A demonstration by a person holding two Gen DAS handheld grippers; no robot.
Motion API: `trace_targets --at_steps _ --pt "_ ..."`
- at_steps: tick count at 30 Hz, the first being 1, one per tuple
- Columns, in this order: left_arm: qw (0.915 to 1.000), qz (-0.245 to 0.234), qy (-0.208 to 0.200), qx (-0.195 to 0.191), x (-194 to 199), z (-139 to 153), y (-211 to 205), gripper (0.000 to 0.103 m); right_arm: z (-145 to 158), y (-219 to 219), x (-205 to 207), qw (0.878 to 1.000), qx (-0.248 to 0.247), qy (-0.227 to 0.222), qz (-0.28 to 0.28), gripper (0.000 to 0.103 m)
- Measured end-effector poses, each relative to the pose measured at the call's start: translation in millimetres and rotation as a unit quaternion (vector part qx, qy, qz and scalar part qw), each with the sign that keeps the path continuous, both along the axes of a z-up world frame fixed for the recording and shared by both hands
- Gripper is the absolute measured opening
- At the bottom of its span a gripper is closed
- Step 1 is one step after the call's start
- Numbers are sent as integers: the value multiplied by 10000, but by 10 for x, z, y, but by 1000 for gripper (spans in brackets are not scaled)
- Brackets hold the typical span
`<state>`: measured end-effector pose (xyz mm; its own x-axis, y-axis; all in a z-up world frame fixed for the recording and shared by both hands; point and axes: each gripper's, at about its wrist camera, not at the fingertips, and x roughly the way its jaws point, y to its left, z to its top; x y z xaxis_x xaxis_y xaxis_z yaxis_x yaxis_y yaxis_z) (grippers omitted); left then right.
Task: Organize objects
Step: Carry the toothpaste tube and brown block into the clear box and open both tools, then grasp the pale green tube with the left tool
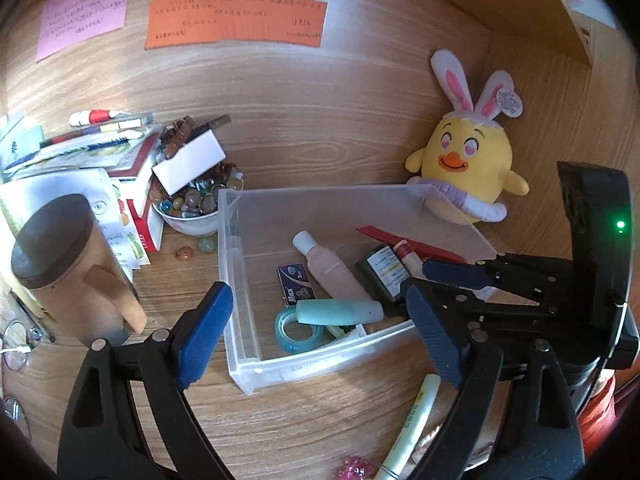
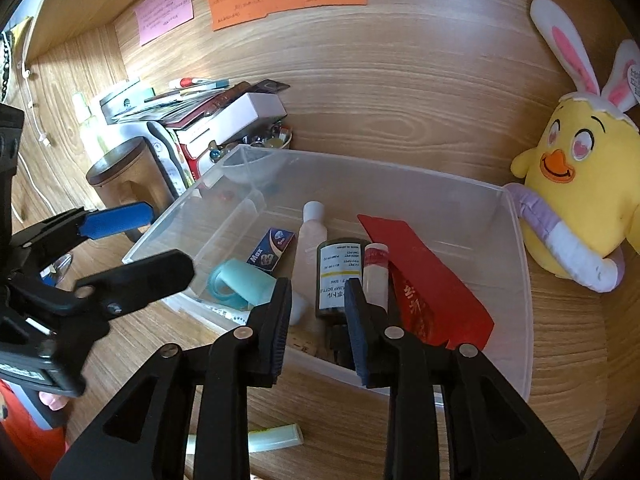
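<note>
A clear plastic bin (image 1: pixel 236 280) (image 2: pixel 524 280) stands on the wooden desk. In it lie a pale pink bottle (image 1: pixel 334 272), a dark labelled bottle (image 2: pixel 338 276), a red-and-white tube (image 2: pixel 376 272), a red envelope (image 2: pixel 432 280), a small blue box (image 1: pixel 294 284), a teal tape roll (image 1: pixel 296 330) and a teal cylinder (image 1: pixel 340 312). My left gripper (image 1: pixel 316 304) is open wide, its fingers straddling the bin's near-left corner. My right gripper (image 2: pixel 319 292) hovers over the bin's near wall, pads a little apart. The dark bottle's end lies just past its tips, unpressed.
A yellow chick plush with bunny ears (image 1: pixel 464 172) leans at the bin's right. A lidded brown cup (image 1: pixel 76 264), a bowl of marbles (image 1: pixel 192 204) and a stack of books and boxes (image 1: pixel 100 160) crowd the left. A pale green highlighter (image 1: pixel 412 420) lies in front of the bin.
</note>
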<state>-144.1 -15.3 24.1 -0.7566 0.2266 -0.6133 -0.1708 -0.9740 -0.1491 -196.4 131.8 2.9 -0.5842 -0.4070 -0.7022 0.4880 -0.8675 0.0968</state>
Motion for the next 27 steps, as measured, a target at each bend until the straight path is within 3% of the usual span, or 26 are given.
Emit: trace_targets --at_steps 9,16,22,27 --pt "9998 -47 181 -91 319 107 3 92 200 118 254 9994 -59 328 -18 45" --pt "9997 -190 59 -146 498 -1 94 92 244 230 551 9989 3 477 -7 45" --pt "9983 -430 -336 -195 549 -251 240 85 89 338 751 9995 33 323 -32 45" --pt "9957 -563 -697 -254 583 -494 340 82 -225 440 878 9998 58 -135 -127 45"
